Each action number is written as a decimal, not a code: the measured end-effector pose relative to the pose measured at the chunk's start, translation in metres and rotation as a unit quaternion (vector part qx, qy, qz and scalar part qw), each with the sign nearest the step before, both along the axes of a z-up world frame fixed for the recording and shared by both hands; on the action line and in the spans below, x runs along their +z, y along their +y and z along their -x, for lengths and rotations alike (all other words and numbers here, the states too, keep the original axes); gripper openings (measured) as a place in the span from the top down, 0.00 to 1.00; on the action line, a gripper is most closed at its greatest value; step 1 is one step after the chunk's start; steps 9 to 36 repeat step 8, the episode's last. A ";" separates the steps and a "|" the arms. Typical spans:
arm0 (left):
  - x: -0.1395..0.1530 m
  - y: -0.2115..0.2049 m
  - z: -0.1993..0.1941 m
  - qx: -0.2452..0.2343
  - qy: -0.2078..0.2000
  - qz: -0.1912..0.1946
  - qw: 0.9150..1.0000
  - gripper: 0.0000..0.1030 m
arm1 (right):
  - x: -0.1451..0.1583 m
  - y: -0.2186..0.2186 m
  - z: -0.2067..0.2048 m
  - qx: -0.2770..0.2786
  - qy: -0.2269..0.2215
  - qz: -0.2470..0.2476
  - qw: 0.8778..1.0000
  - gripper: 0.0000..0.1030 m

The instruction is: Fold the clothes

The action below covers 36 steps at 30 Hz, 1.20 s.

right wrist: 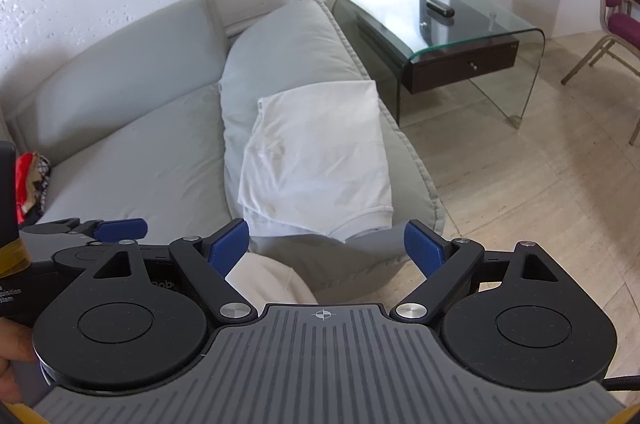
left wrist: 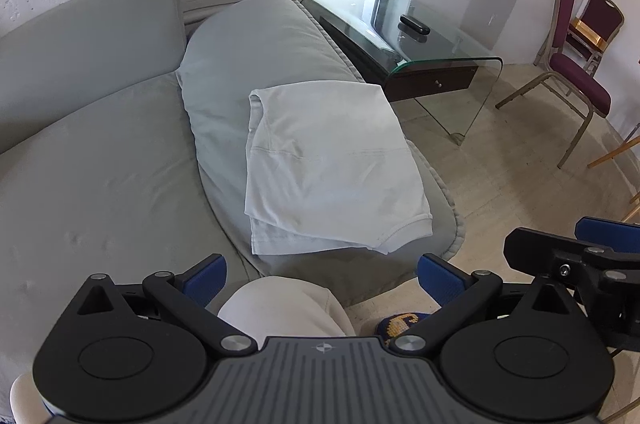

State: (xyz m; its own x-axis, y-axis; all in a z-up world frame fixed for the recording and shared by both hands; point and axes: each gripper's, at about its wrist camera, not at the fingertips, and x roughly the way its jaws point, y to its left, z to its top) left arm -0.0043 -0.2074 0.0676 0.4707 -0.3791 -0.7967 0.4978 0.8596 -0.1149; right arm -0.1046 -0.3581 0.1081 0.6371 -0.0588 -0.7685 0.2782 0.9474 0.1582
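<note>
White cotton, the folded shirt lay on the sofa's grey cushion, while the left gripper and right gripper hung near it, jaws spread and empty, best lowered together onto its near hem.

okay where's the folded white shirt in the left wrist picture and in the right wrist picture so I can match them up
Left wrist view: the folded white shirt lies at centre, on the grey cushion, above the open left tool.
Right wrist view: the shirt is again at centre on the cushion, above the open right tool.
Shared landmark: the glass side table, upper right of the shirt in both.
</note>
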 end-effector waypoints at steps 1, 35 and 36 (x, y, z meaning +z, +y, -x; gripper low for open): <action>0.000 0.000 0.000 -0.001 0.000 0.000 1.000 0.01 | 0.000 -0.001 0.000 0.000 0.000 0.000 1.000 0.14; -0.004 -0.001 -0.002 -0.001 0.004 0.003 1.000 0.01 | -0.003 -0.003 0.000 -0.003 0.000 0.000 1.000 0.13; -0.004 -0.001 -0.002 -0.001 0.004 0.003 1.000 0.01 | -0.003 -0.003 0.000 -0.003 0.000 0.000 1.000 0.13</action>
